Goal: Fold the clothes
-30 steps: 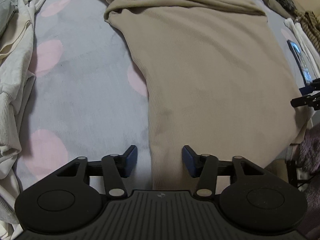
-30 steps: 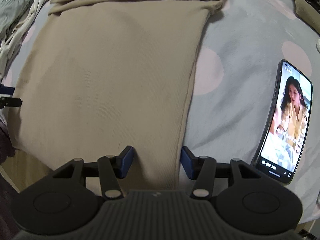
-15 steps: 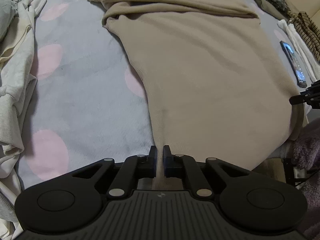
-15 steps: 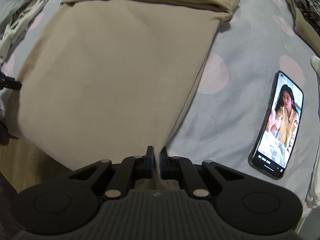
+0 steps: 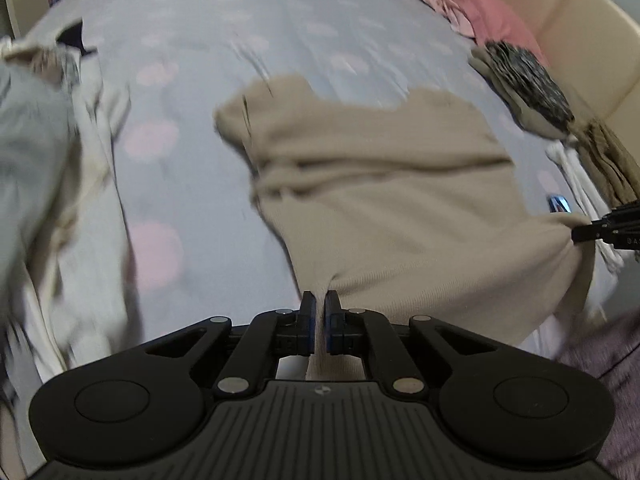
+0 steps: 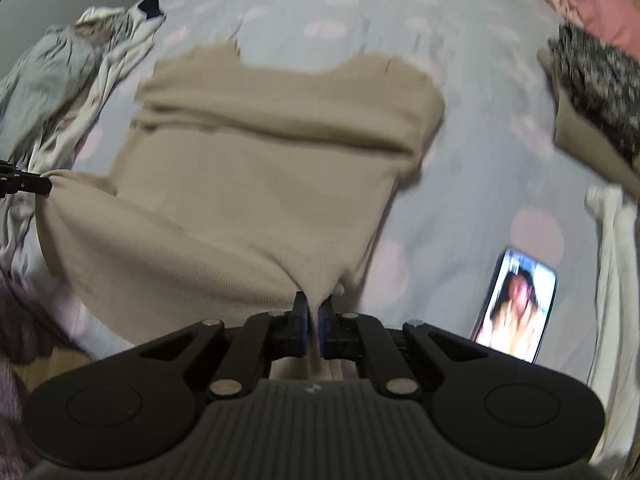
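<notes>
A beige knit garment (image 5: 384,184) lies on the grey bed cover with pink dots (image 5: 192,80), its sleeves folded across the chest. It also shows in the right wrist view (image 6: 248,184). My left gripper (image 5: 319,304) is shut on the garment's near left hem corner and holds it lifted. My right gripper (image 6: 314,306) is shut on the near right hem corner, also lifted. Each gripper shows at the edge of the other's view, the right one (image 5: 600,232) and the left one (image 6: 24,182). Both views are blurred by motion.
A phone (image 6: 516,304) with a lit screen lies on the bed right of the garment. A heap of pale clothes (image 5: 44,168) lies on the left. Folded dark and olive clothes (image 5: 536,88) and pink fabric (image 5: 472,8) lie at the far right.
Both grippers closed on the hem corners, then lifted them up and forward. The lower part of the garment now hangs raised off the bed between them.
</notes>
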Tool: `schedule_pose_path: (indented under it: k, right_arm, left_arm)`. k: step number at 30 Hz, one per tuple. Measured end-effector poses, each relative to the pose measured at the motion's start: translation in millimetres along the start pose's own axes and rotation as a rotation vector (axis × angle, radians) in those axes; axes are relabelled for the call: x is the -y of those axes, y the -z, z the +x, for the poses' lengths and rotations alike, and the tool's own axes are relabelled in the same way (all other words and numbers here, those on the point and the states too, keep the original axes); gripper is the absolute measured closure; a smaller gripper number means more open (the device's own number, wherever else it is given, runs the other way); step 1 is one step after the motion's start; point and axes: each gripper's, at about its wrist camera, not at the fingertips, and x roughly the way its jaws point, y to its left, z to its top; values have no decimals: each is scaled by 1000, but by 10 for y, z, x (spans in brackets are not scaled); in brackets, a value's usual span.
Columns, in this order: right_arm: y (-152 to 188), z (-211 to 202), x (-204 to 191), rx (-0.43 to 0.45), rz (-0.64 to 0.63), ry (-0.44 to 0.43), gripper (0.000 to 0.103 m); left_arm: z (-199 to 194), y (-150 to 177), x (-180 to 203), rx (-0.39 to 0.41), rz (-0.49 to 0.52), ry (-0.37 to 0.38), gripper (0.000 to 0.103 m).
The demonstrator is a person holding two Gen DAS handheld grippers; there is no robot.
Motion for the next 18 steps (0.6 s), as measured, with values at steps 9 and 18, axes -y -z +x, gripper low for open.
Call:
schedule_pose_path:
  k: [9, 18]
  right_arm:
    - [-526, 544, 102, 3, 17, 76, 98]
    - [-585, 803, 180, 3, 30, 89, 97]
  left_arm:
    - [459, -407, 48, 39, 40, -114, 100]
    - [685, -466, 38, 24, 83, -155, 100]
